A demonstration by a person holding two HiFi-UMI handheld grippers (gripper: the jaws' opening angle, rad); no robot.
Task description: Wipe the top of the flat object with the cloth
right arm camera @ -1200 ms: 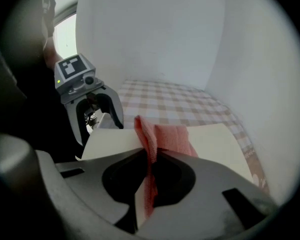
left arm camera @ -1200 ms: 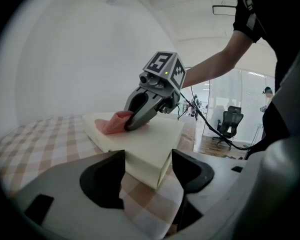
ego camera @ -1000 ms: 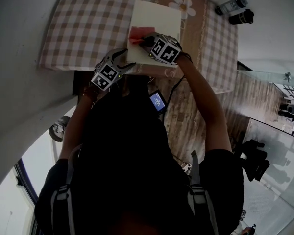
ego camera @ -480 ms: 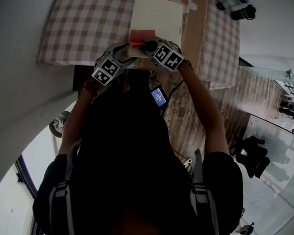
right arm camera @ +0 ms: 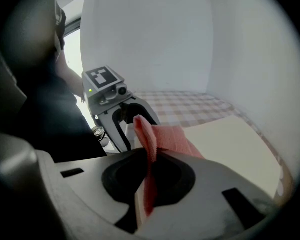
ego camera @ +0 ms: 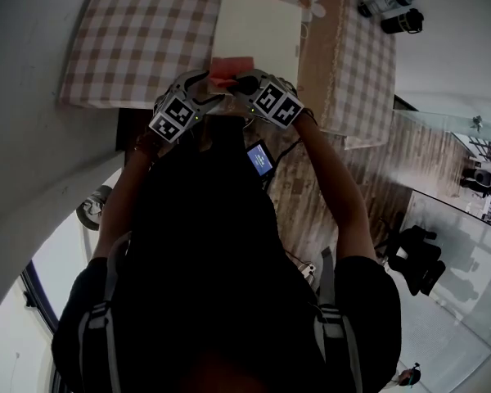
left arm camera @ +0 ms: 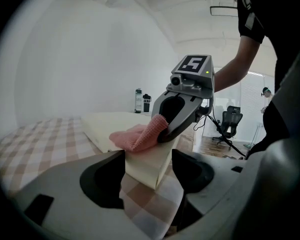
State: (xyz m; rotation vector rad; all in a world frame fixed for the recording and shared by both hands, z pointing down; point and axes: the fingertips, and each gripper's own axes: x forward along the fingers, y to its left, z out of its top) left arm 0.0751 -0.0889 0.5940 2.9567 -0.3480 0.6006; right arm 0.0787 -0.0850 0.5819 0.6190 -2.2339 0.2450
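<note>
1. Evidently, over the last second the right gripper [ego camera: 242, 80], clenched on the pink cloth [ego camera: 227, 66], had drawn the cloth back across the cream flat object [ego camera: 258, 27] to its near edge.
2. The left gripper [ego camera: 203, 88] remained closed across the near corner of the flat object, just beside the right gripper, steadying it.
3. Judgement: one stroke was ending. The bare surface ahead of the right gripper's jaws probably needed further passes.
4. The flat object lay on a checked tablecloth [ego camera: 139, 39] that extended ahead and to the left of both grippers.
5. Beyond the table stood a white wall and two dark bottles [left arm camera: 139, 101]. Wooden floor [ego camera: 311, 187] and an office chair [left arm camera: 231, 125] lay to the right gripper's right.
</note>
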